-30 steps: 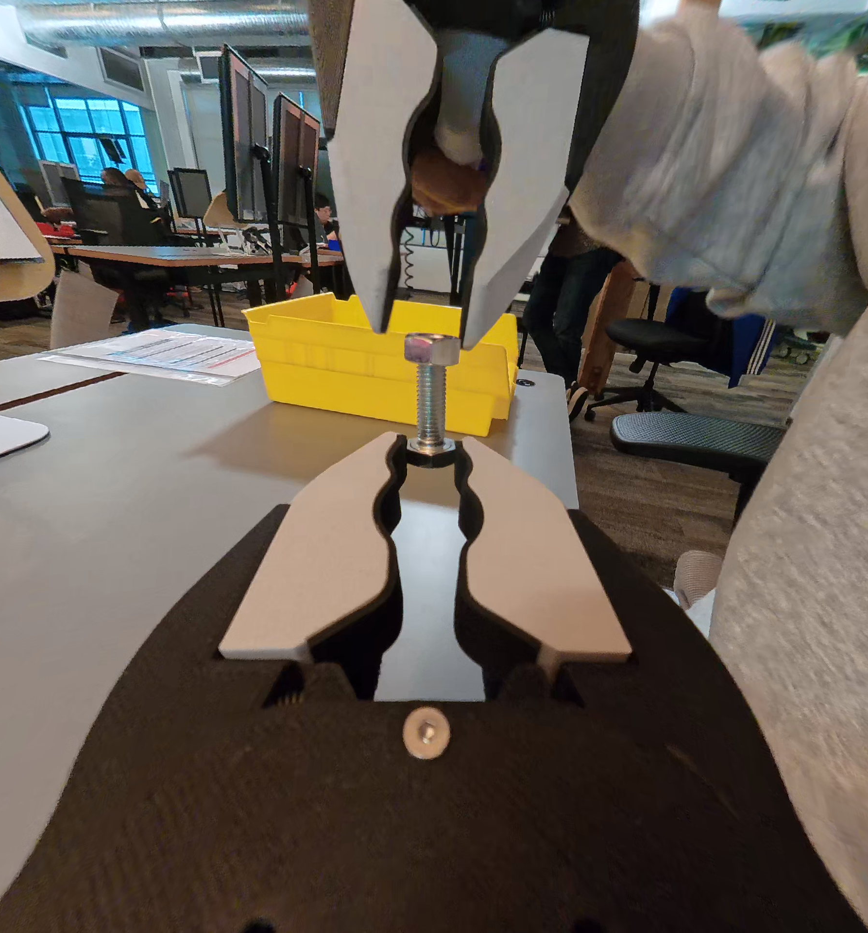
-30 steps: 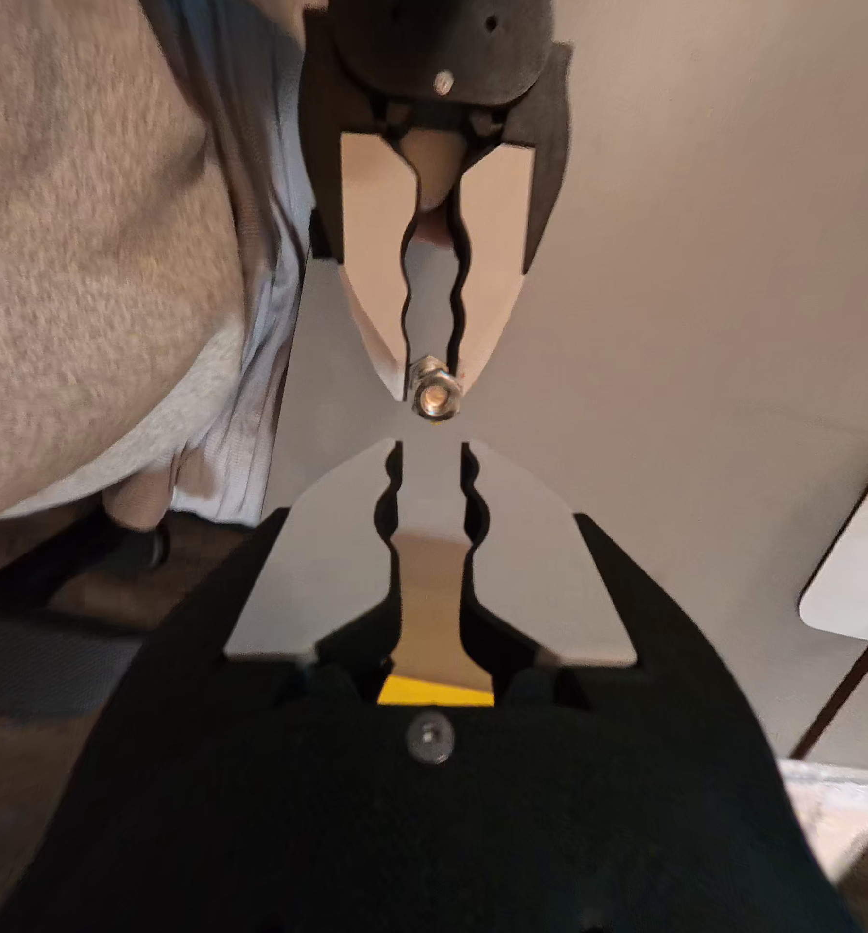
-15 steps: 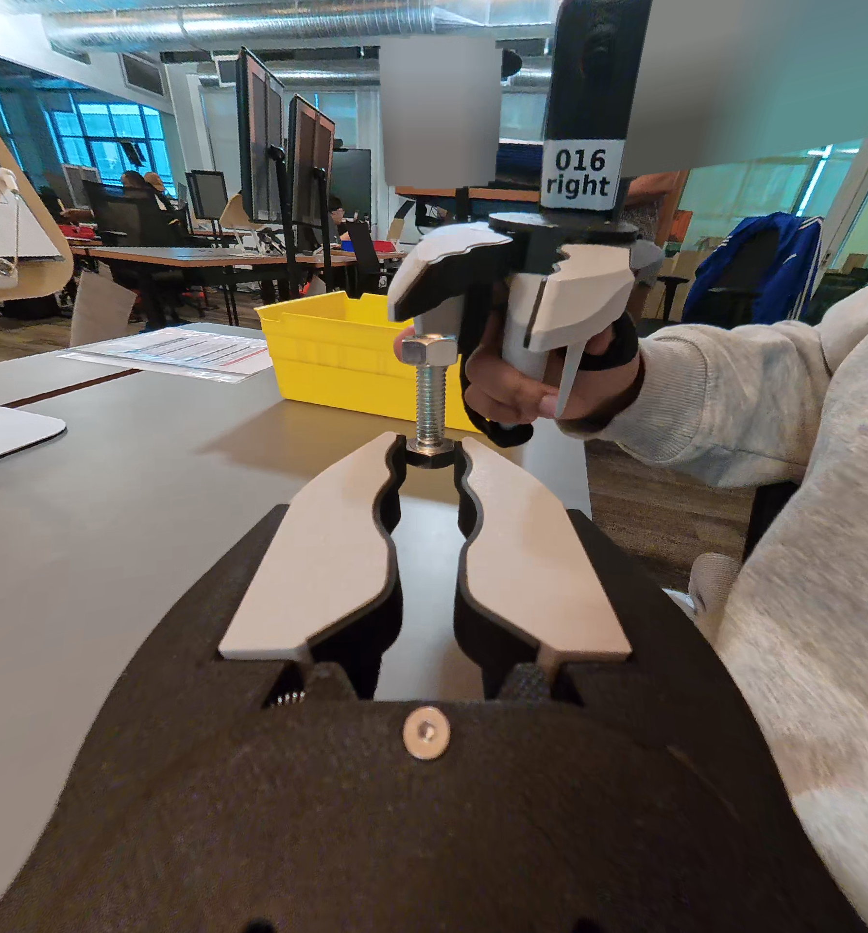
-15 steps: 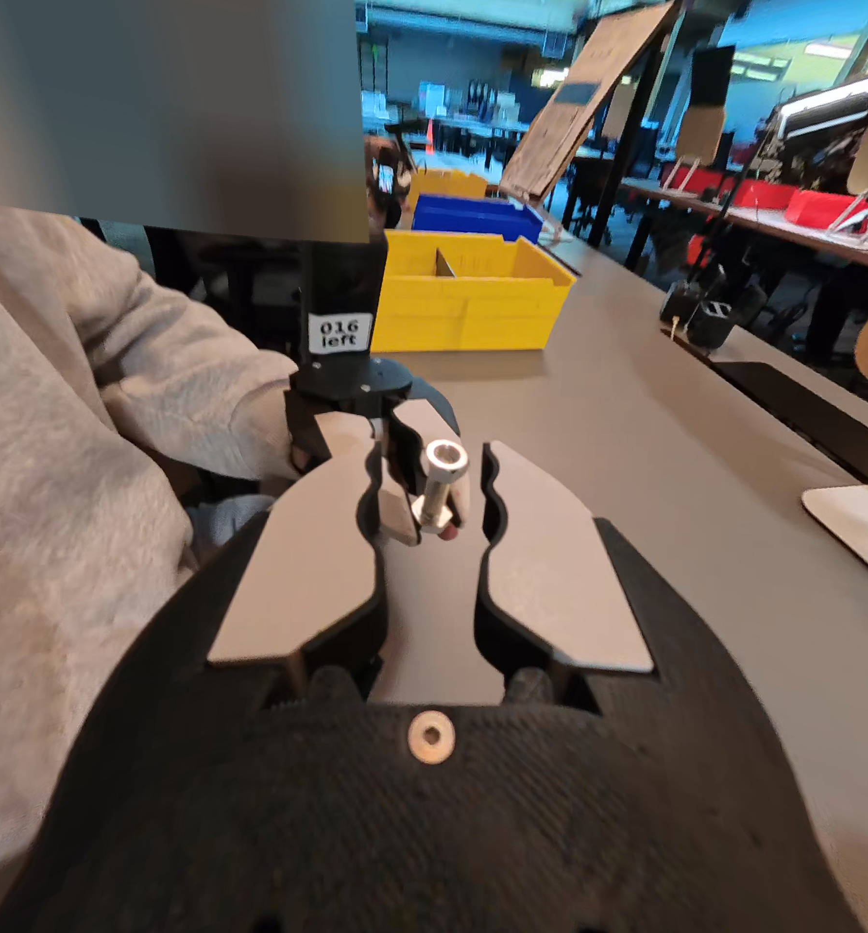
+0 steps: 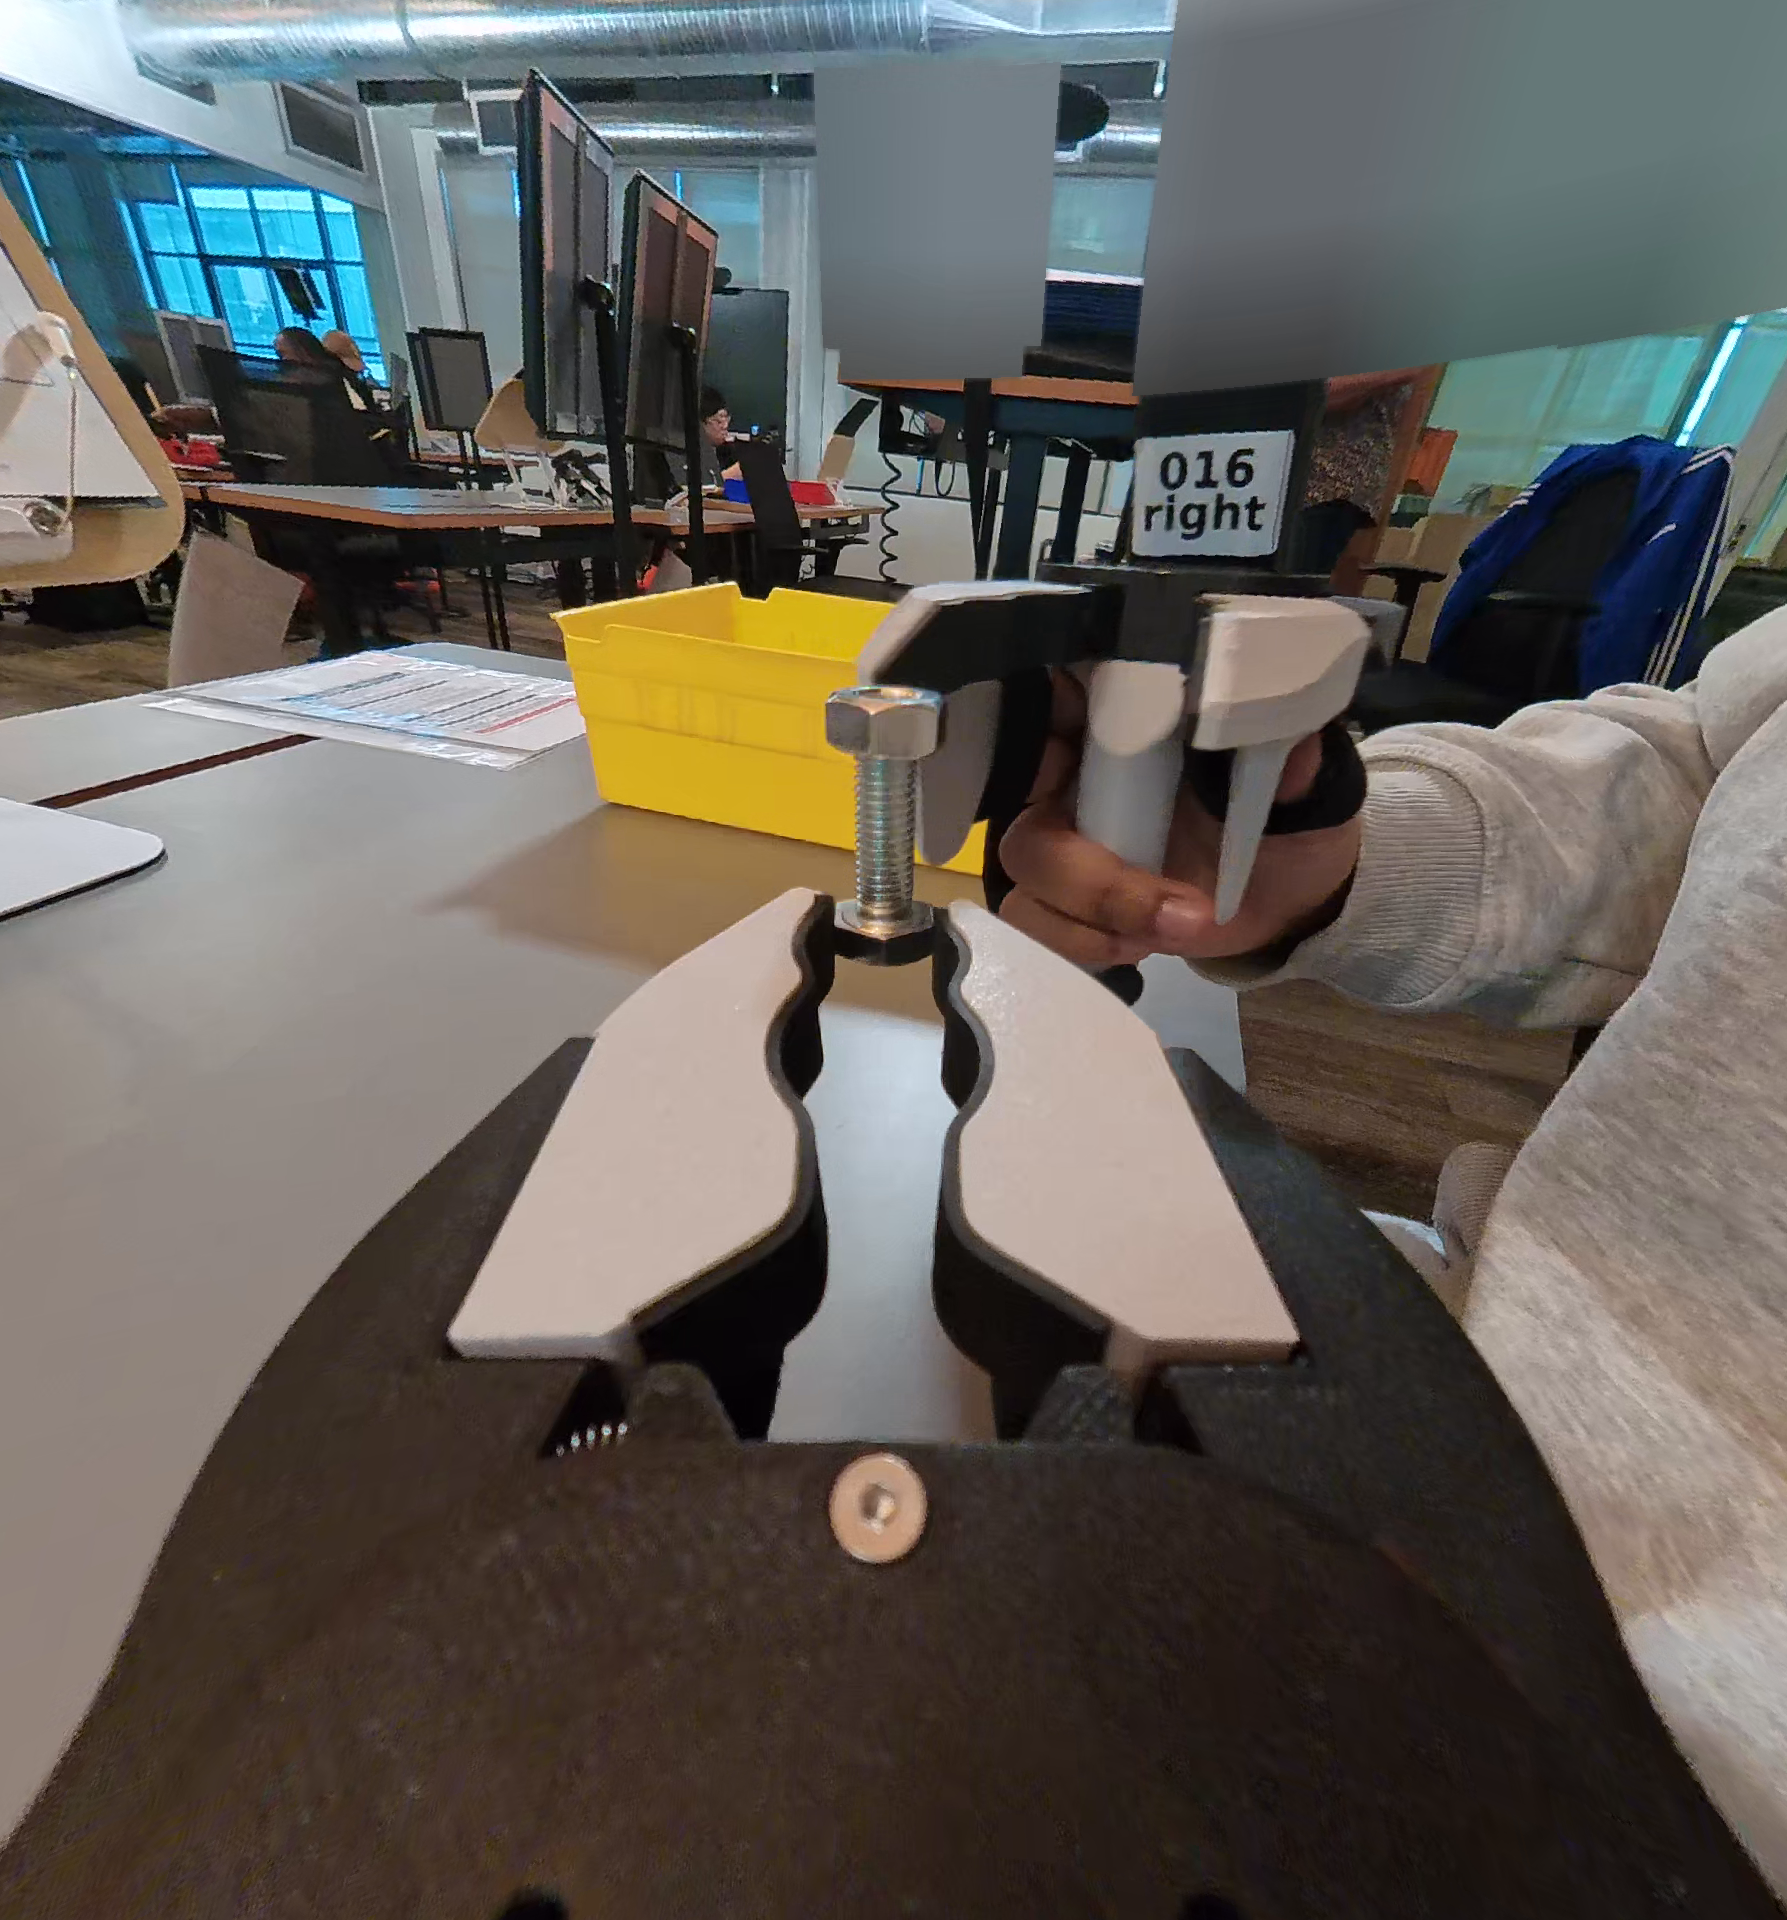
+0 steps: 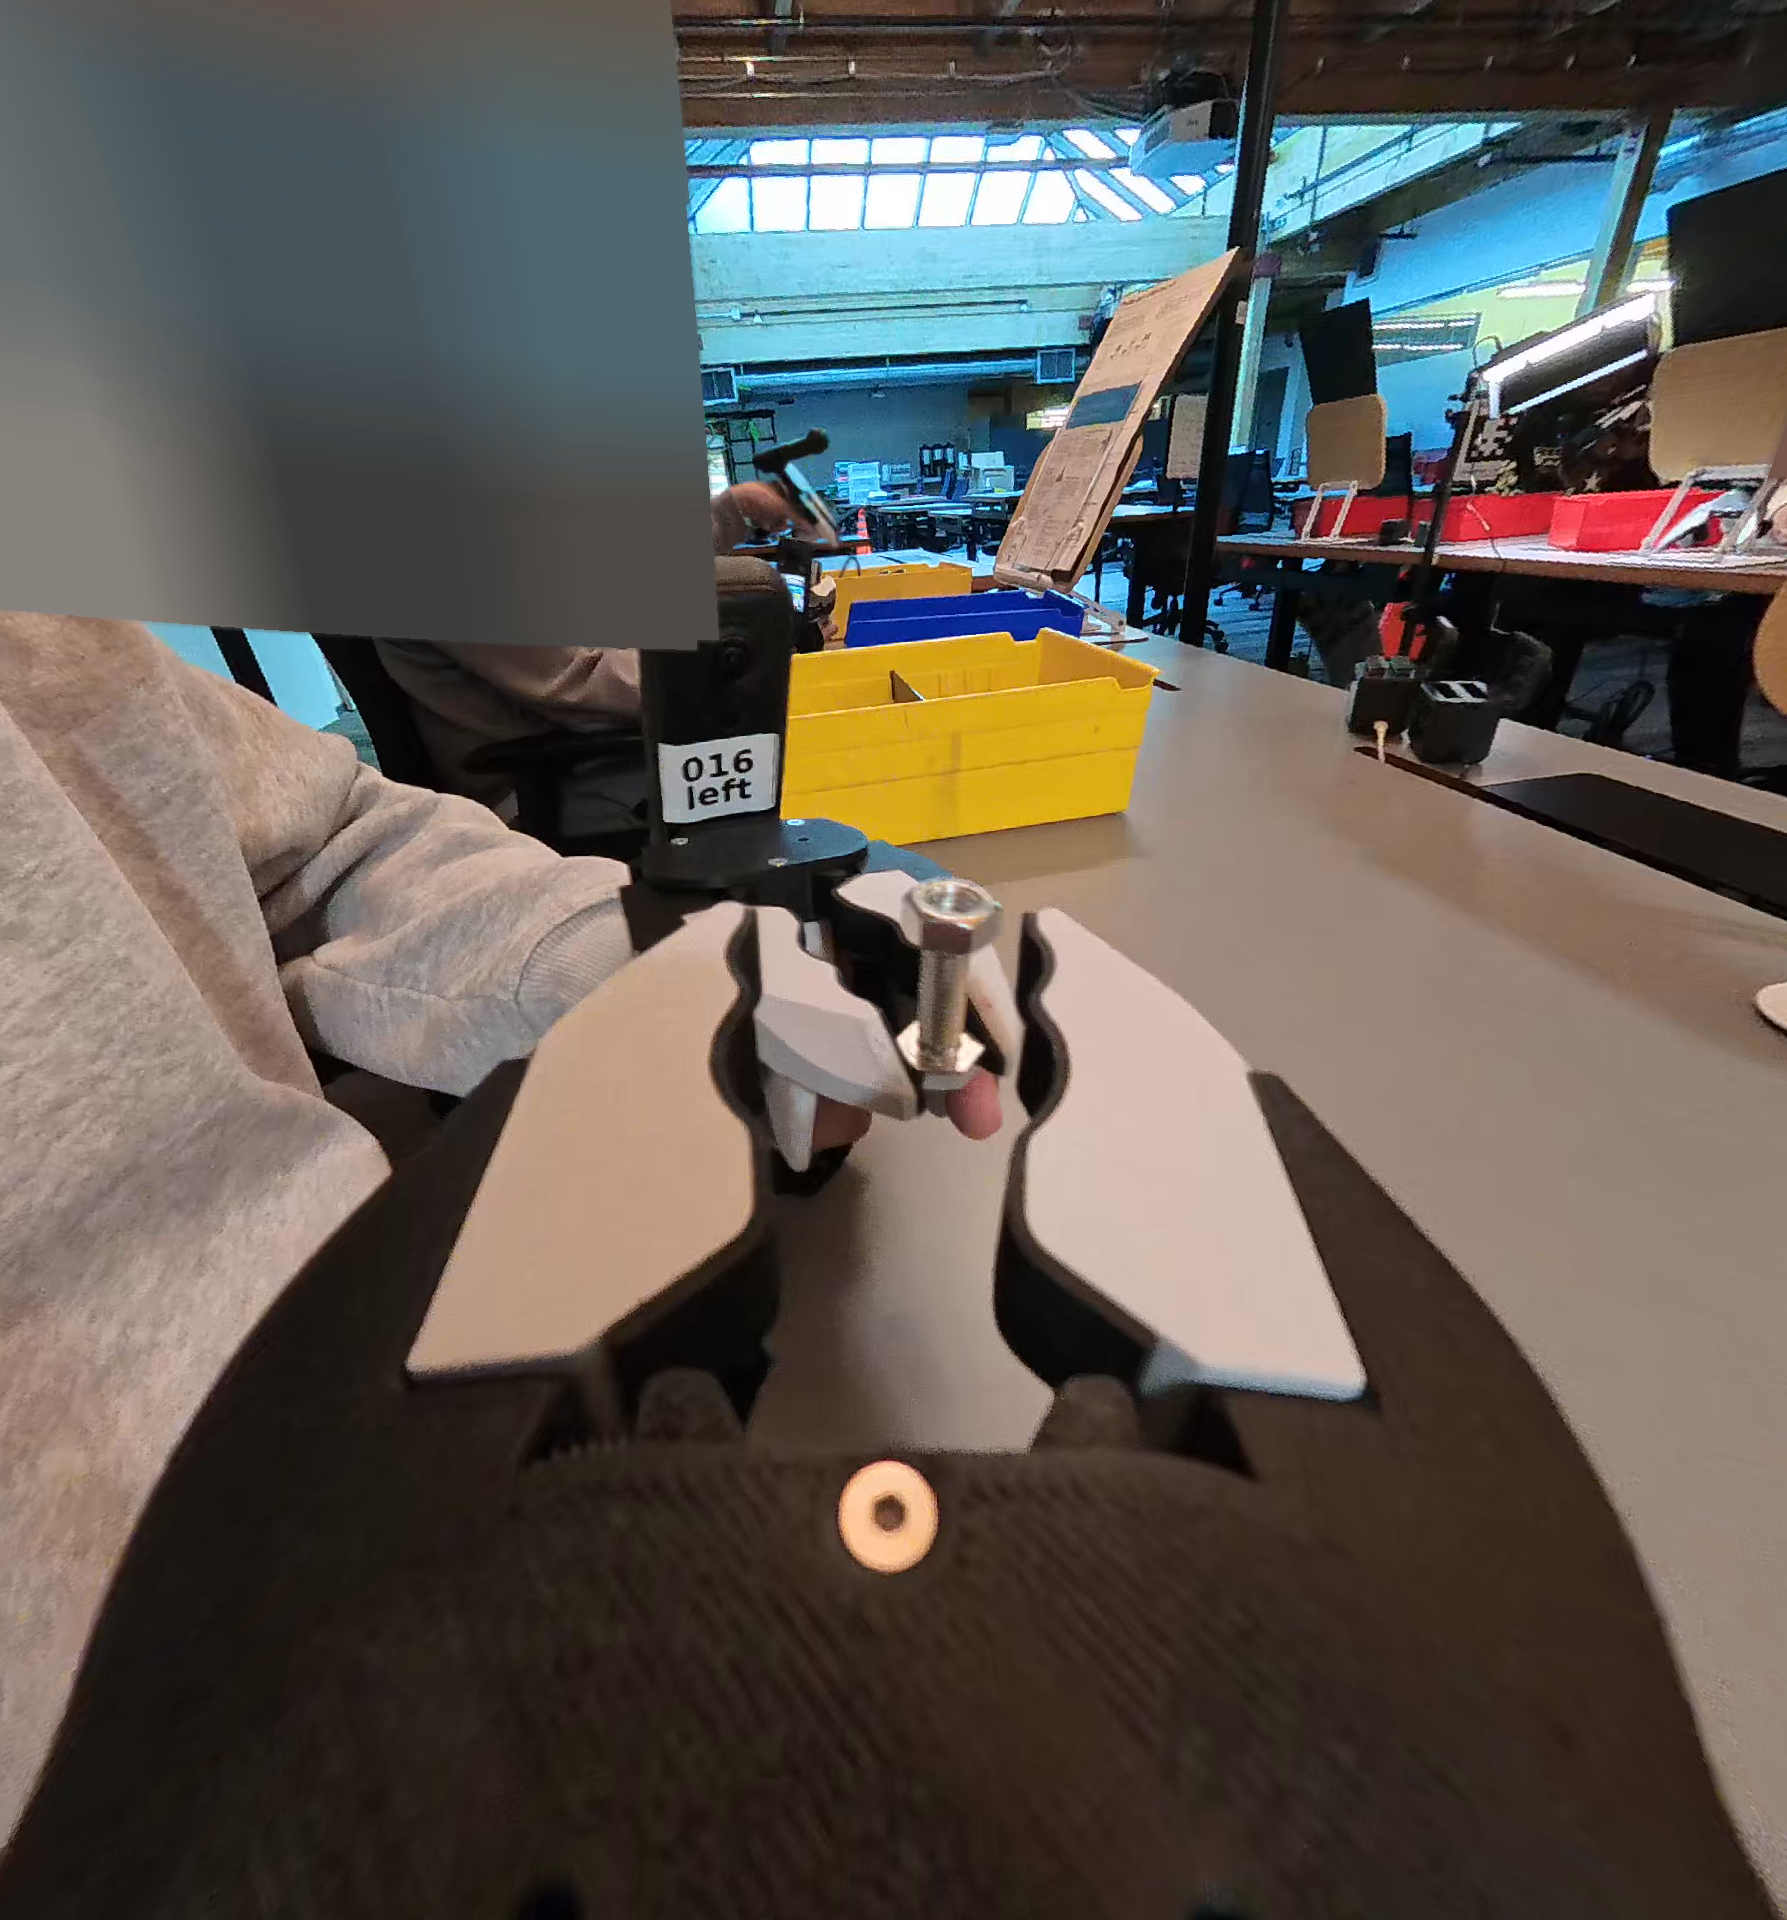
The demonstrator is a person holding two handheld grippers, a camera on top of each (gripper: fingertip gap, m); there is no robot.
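Grey desk (image 5: 245, 1039) fills a wide workshop, with a yellow bin (image 5: 723, 727) at twelve o'clock of the left tool (image 5: 881, 930). That tool pinches a nut (image 5: 883, 920) at its tips, and a bolt (image 5: 883, 800) stands upright from the nut, hex head at the top. The right tool (image 6: 1003, 925) stands spread, its fingers either side of the bolt without touching it; in the left wrist view one finger sits just beside the head at three o'clock. A risk, as a judgement: the narrow pinch on the nut could slip if the right tool knocks the head sideways, tilting the bolt or dropping it onto the desk.
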